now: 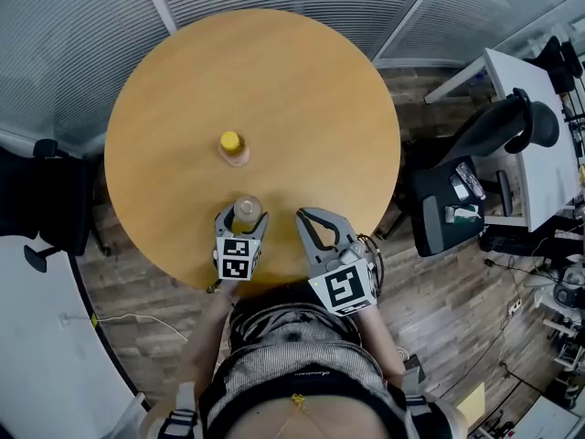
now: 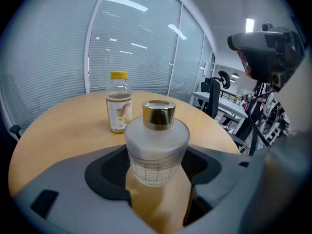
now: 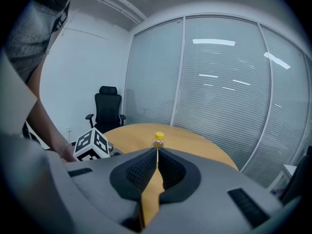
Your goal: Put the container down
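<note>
Left gripper view looks along the left hand-held gripper (image 2: 158, 165), whose jaws stand at a middling width with their dark pads against either side of the container (image 2: 157, 147), a frosted glass jar with a gold cap. The jar stands upright between them. Bare wood of the desk (image 2: 63, 130) shows directly under and in front of the jar, but I cannot tell whether its base already rests on the wood or hangs just above it. Behind the jar, further toward the desk's middle, stands a small yellow-capped bottle (image 2: 119, 106), apart from the jar and untouched.

From the head view, the jar sits over the near part of the round desk, close to the person and inside the edge.

Further right, the right hand-held gripper (image 3: 156, 152) is empty, its jaws drawn together to a thin slit, held low over the near edge beside the left one.

My judgement is that the task is near its end: the jar is at or almost at the desk. What remains is to settle it, spread the jaws and draw the left hand-held gripper back without tipping the jar.
</note>
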Available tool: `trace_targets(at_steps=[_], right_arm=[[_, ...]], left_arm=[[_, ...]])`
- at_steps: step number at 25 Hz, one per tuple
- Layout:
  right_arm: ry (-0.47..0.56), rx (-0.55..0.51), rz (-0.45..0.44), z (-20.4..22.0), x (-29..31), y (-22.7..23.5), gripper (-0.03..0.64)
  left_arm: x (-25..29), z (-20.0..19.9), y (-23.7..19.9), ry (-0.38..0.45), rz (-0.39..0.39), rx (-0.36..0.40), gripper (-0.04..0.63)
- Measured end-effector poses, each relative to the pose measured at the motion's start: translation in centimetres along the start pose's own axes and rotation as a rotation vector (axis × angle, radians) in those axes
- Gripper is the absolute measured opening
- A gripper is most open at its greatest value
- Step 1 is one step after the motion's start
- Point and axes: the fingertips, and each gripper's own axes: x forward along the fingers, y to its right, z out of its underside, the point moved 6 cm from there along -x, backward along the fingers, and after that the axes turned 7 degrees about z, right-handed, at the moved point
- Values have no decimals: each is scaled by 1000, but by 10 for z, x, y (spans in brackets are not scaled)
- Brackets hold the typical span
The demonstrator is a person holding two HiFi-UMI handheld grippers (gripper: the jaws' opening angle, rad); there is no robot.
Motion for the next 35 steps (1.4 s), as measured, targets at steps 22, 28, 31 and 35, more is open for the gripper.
trace_targets(at_steps=[22, 28, 31, 35], right_arm=[[-39, -13, 4, 5, -1, -1, 21], [-43, -20, 5, 9, -1, 0, 21], [-45, -9, 6, 8, -1, -1, 21], [-54, -32, -3, 12, -1, -1, 21]], left_arm=[[20, 18, -5, -82, -26, 37, 333], [23, 22, -5, -93, -34, 26, 333], [24, 26, -6, -106, -39, 27, 333], [26, 29, -4, -95, -33, 34, 333]])
